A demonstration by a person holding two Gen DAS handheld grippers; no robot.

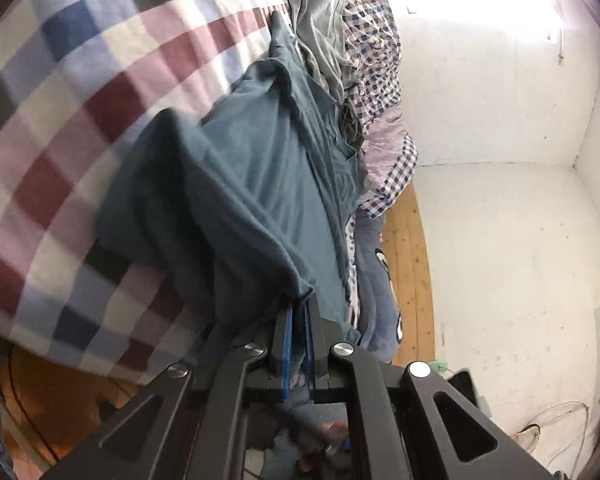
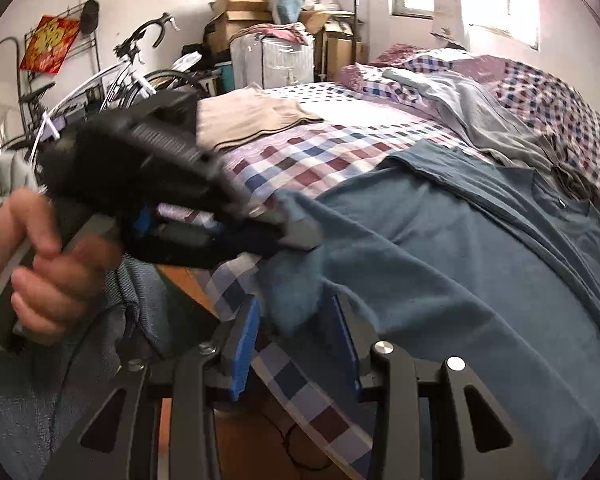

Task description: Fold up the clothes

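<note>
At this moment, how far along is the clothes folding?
Done: a beige garment lies folded on the bed. In hand: the left gripper is shut on the teal T-shirt hem, lifting it; the right gripper is open at the same hem. Left: the grey garment, unfolded.

A bicycle (image 2: 112, 76) leans near stacked cardboard boxes (image 2: 240, 12) beside the bed (image 2: 300, 152).

teal shirt (image 2: 440, 264) on checked bed (image 2: 300, 160), tongs (image 2: 296, 320) parted

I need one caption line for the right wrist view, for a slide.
Right gripper open at the teal shirt hem on a checked bedsheet; left gripper pinches the same shirt.
</note>
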